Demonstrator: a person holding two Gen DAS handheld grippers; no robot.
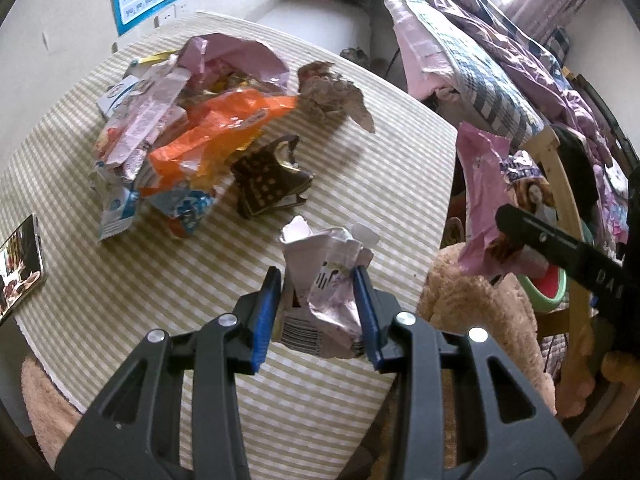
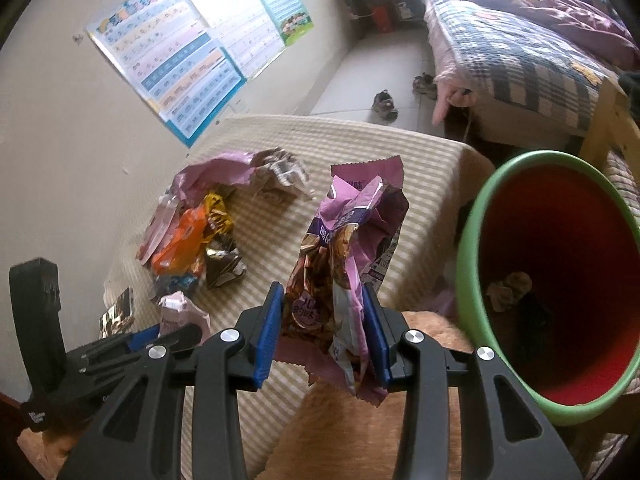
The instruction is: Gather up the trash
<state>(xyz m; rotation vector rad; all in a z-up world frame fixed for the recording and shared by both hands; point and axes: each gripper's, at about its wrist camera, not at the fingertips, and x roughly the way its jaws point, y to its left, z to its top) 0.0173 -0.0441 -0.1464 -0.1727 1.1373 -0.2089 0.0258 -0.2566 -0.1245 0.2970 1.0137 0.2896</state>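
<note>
The left gripper [image 1: 318, 312] is clamped on a crumpled pale-purple carton [image 1: 326, 292] with a barcode on its side, the blue pads pressing it from both sides just above the striped tabletop [image 1: 360, 168] near its front edge. The right gripper [image 2: 325, 334] is clamped on a pink-purple snack bag [image 2: 344, 256], holding it upright beyond the tabletop's corner, just beside the trash bin [image 2: 472, 240]. The bin has a green rim and a red inside, it is tilted toward the camera, and a few crumpled scraps [image 2: 508, 290] lie at its bottom.

Further back on the tabletop sits a heap of wrappers: an orange bag [image 1: 224, 128] on top, a pink bag [image 1: 236, 56] behind it, blue-and-white packets [image 1: 120, 208] at the left side. A dark brown wrapper with gold dots [image 1: 268, 180] lies just beside the heap, and a crumpled brown paper [image 1: 332, 92] lies apart toward the far edge. A phone [image 1: 18, 260] with a lit screen rests at the left edge of the tabletop. A bed with a checked quilt [image 2: 532, 64] stands to the right, posters [image 2: 180, 76] hang on the wall, and shoes [image 2: 386, 104] lie on the floor
</note>
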